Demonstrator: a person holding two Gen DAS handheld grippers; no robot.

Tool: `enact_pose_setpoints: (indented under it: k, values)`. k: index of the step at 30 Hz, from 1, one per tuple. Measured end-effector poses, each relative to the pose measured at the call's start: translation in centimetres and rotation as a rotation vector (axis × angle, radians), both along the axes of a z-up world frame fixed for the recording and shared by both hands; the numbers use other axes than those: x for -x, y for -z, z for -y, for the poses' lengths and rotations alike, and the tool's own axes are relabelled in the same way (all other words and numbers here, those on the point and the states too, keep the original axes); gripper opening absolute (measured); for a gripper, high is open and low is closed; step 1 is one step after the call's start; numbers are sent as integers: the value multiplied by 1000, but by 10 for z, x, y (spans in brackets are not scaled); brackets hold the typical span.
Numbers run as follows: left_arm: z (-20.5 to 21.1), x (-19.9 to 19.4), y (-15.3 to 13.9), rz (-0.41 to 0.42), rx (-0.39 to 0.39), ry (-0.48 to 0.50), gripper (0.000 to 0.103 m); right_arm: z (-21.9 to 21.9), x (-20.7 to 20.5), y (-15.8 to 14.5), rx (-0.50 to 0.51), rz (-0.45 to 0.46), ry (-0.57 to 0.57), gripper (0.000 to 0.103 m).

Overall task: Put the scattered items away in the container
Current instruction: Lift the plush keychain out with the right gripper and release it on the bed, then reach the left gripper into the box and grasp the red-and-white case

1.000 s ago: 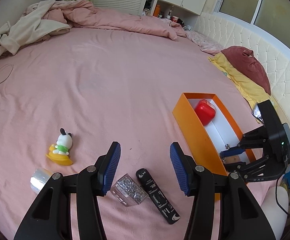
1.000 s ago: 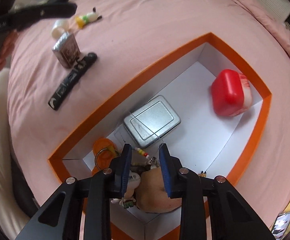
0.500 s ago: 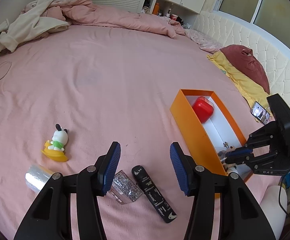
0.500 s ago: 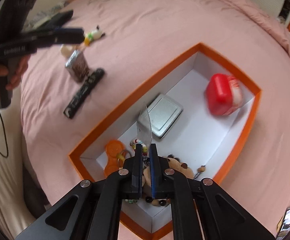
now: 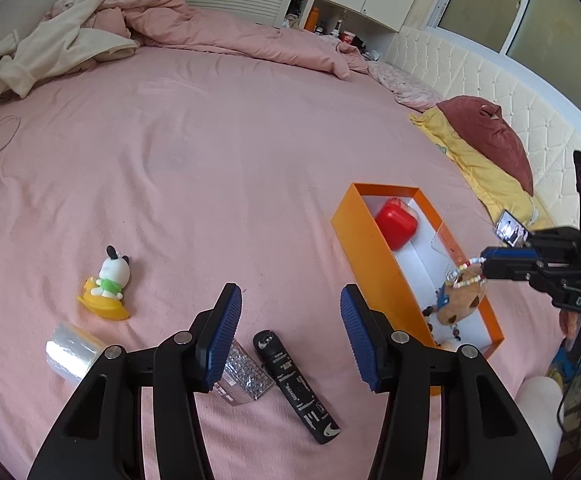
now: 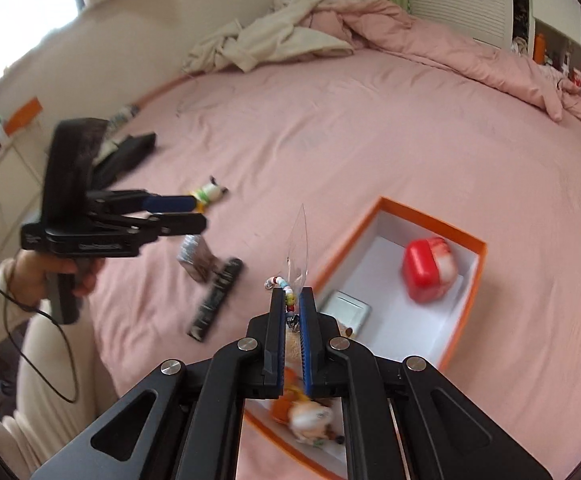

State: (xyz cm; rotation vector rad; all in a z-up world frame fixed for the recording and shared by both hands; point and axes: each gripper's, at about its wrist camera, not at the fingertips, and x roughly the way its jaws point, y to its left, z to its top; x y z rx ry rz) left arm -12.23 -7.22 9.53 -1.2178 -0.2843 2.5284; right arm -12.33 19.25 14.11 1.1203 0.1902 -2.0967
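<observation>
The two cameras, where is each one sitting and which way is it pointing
Left wrist: on the left gripper, looking across the pink bed; its open fingers show.
Right wrist: on the right gripper, above the orange box; its fingers, shut on a beaded keychain, and the person's left hand show.
Shared: the box, red case, black tube, each other's gripper.

The pink bed [image 5: 210, 152] holds an orange box [image 5: 364, 248], dog figurine [image 5: 108, 280], tape roll [image 5: 68, 354] (clear) and black tube [image 5: 296, 386].

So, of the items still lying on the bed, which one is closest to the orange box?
The black tube. It lies at an angle just left of the orange box; the glittery clear box, the tape roll and the dog figurine lie farther left.
</observation>
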Motion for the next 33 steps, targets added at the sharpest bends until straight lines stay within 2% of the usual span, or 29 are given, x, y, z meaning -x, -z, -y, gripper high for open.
enact_pose_setpoints:
  k: [5, 7, 12, 15, 17, 18, 19, 20, 22, 26, 29, 33]
  values:
    - [30, 5, -15, -32, -33, -99, 53, 30, -15, -3, 119, 46, -30, 7]
    - [42, 5, -17, -34, -25, -135, 53, 45, -18, 3, 109, 47, -31, 7]
    - [62, -1, -17, -48, 8, -208, 53, 104, -24, 47, -73, 43, 26, 7]
    - [69, -4, -12, -30, -9, -215, 53, 128, -32, 72, -254, -36, 89, 7]
    - [69, -5, -9, -23, -10, -208, 53, 136, -35, 83, -278, -41, 113, 9]
    - [69, -5, -8, -22, -7, -202, 53, 137, -36, 85, -269, -42, 122, 9]
    - [67, -5, -8, -21, -8, -192, 53, 135, -36, 84, -254, -46, 130, 15]
    - [65, -5, -7, -21, -9, -181, 53, 134, -36, 84, -237, -50, 140, 29]
    - [58, -4, -8, -22, -26, -149, 53, 123, -39, 75, -177, -79, 178, 46]
    - [38, 0, -11, -31, -29, -84, 53, 94, -52, 52, -57, -134, 229, 48]
    - [11, 6, -20, -57, 22, -10, 53, 62, -66, 43, -7, -182, 281, 49]
    - [-50, 14, -31, -99, 114, 152, 53, 9, -81, 40, 80, -207, 392, 50]
